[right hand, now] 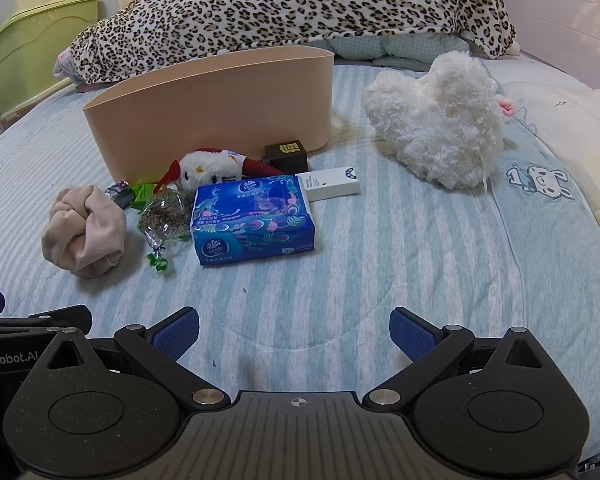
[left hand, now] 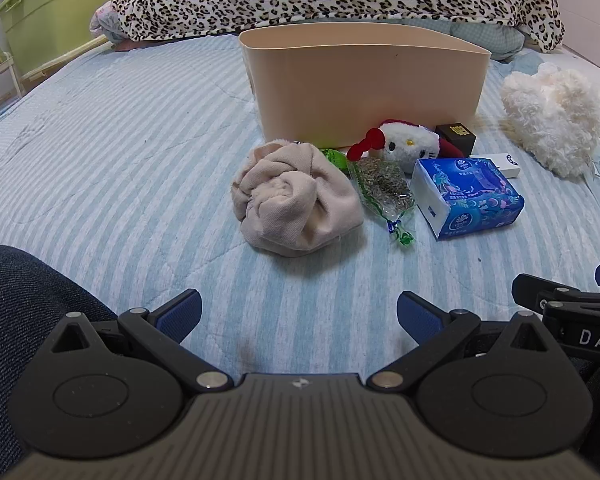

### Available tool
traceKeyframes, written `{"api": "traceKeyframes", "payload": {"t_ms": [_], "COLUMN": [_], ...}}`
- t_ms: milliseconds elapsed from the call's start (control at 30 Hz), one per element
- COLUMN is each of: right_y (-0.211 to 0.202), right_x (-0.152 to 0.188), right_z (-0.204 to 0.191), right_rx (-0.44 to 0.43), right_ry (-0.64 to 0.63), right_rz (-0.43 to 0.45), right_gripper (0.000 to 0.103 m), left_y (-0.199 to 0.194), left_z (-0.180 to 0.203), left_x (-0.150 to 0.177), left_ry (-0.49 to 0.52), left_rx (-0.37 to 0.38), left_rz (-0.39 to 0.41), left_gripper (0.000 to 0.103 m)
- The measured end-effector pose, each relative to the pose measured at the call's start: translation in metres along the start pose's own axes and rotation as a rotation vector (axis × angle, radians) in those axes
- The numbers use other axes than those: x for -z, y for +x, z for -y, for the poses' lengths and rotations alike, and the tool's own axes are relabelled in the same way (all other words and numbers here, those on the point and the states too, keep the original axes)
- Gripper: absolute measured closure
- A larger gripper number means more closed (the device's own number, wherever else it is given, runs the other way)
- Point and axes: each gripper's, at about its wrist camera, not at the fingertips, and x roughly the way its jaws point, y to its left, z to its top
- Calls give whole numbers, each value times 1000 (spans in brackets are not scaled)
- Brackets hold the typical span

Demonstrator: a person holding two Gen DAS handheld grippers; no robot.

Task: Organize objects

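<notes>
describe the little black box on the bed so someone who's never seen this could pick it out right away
Find the beige plastic bin standing on the striped bed. At the foot of its near wall, toward the right end, sits the black box, between the Hello Kitty plush and the flat white box. It is the only dark item there, a small cube with a gold character on top.
</notes>
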Motion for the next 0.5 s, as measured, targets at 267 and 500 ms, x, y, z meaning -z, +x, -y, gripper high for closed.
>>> {"api": "traceKeyframes", "payload": {"t_ms": [267, 500], "right_y": [0, 0], "right_x": [0, 0], "right_z": [0, 0], "right_rx": [0, 0], "right_ry": [0, 1], "right_rz": [-1, -3], "right_gripper": [0, 0], "left_y": [0, 1], "left_z": [-1, -3], "left_x": [0, 0], "left_ry": [-4, -6], "left_rx": [1, 3], "left_rz": [1, -1], "left_gripper": [0, 0]}}
